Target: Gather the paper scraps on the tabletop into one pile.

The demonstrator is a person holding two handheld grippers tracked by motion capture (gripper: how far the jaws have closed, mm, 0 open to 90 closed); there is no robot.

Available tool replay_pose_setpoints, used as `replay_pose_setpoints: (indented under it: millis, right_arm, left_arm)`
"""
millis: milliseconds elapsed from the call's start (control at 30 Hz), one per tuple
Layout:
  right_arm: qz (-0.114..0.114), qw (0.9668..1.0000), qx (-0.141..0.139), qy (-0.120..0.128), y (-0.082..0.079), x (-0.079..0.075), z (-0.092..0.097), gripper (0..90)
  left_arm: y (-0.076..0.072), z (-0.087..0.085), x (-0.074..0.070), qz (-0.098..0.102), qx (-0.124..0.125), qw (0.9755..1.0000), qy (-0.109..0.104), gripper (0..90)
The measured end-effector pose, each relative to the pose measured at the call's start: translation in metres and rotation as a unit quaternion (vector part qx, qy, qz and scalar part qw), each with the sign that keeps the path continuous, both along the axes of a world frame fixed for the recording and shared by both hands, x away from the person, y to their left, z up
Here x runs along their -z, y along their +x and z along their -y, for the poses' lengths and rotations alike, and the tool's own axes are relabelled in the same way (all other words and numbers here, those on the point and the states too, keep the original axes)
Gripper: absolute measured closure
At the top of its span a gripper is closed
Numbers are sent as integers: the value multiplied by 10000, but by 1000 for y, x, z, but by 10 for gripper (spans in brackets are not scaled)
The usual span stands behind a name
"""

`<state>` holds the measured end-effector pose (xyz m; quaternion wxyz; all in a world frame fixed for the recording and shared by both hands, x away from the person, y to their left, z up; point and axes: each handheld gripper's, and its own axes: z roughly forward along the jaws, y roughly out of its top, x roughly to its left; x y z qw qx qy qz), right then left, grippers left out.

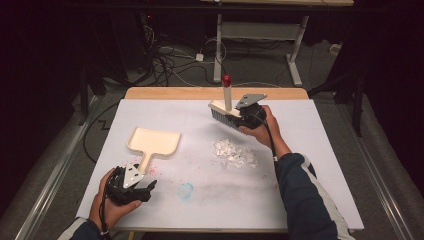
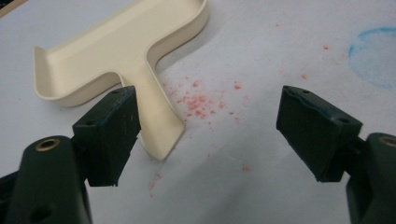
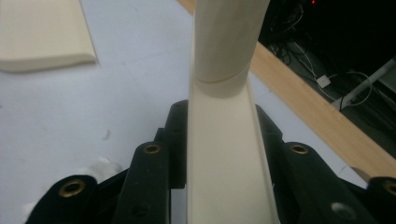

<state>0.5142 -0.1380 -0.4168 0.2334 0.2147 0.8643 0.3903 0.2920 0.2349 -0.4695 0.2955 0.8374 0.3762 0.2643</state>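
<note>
Our right gripper (image 1: 239, 119) has its jaws clamped on the cream brush (image 1: 224, 111), held above the far side of the white table (image 1: 320, 150) with the bristles down and the red-tipped handle upright. Just below it lies the pile of white scraps (image 1: 235, 153). Our left gripper (image 1: 131, 186) rests near the front edge, jaws spread wide and holding nothing, its left pad beside the dustpan (image 1: 155, 142) handle, amid red specks (image 2: 201, 100).

A blue smudge (image 1: 186, 190) is seen near the front edge of the white surface (image 1: 320, 165), with red specks (image 2: 201, 100) scattered beside it; cables (image 1: 165, 62) are strewn on the floor beyond.
</note>
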Motion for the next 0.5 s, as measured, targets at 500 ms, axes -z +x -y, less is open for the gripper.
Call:
replay_pose_setpoints:
  millis: [500]
  right_arm:
    - [-476,9915,-1210,-5,-12,19,25,674]
  left_arm:
    - [-1,2,3,-65,5,9999,111,208]
